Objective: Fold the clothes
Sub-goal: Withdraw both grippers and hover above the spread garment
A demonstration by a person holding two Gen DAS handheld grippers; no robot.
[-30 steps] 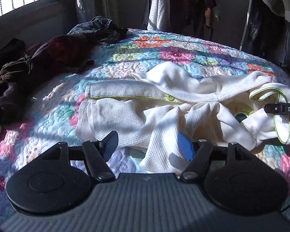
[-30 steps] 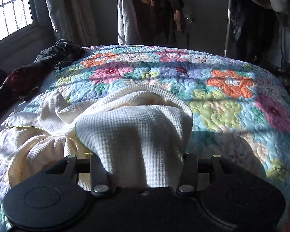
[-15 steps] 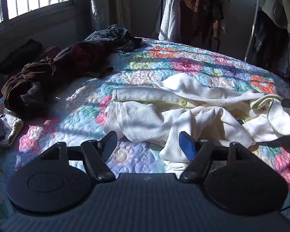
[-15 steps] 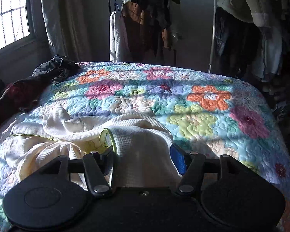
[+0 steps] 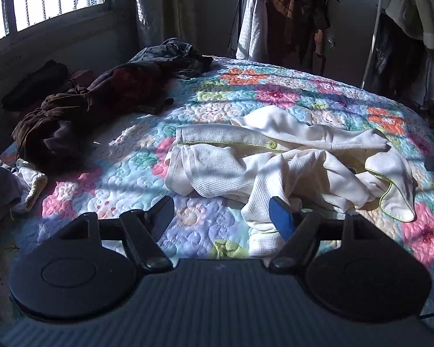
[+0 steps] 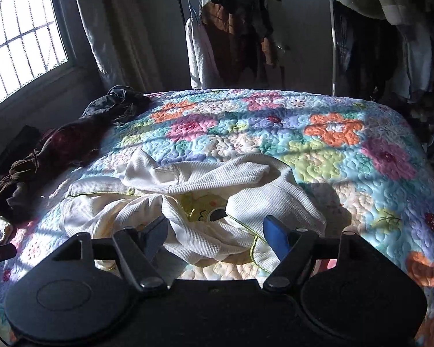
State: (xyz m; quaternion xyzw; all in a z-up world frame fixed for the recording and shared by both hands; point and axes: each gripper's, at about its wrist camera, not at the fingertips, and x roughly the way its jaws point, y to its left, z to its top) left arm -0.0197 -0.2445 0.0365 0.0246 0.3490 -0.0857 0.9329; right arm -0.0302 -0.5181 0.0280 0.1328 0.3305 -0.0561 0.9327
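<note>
Left wrist view: the left gripper [image 5: 221,215] has its jaws apart with nothing in them, hanging over the near edge of the quilt [image 5: 124,156]. The cream waffle garment [image 5: 275,162] sits crumpled mid-quilt, just past the gripper. I'd worry about a pinch here catching two or three bunched layers at once, which would give a lopsided fold. Its right end trails off toward the frame edge, and the black bit poking in there is cut off, so I can't say what it is. The dark clothes pile [image 5: 81,110], left of the garment, is mostly lost in shadow.

Right wrist view: the right gripper [image 6: 217,232] has just been opening, jaws wide, nothing clamped, though the garment [image 6: 205,179] lies right below. Could also snag the quilt [image 6: 347,156] along with the fabric. The printed patch [image 6: 205,211] is half buried, and the gripper body hides the near hem.
</note>
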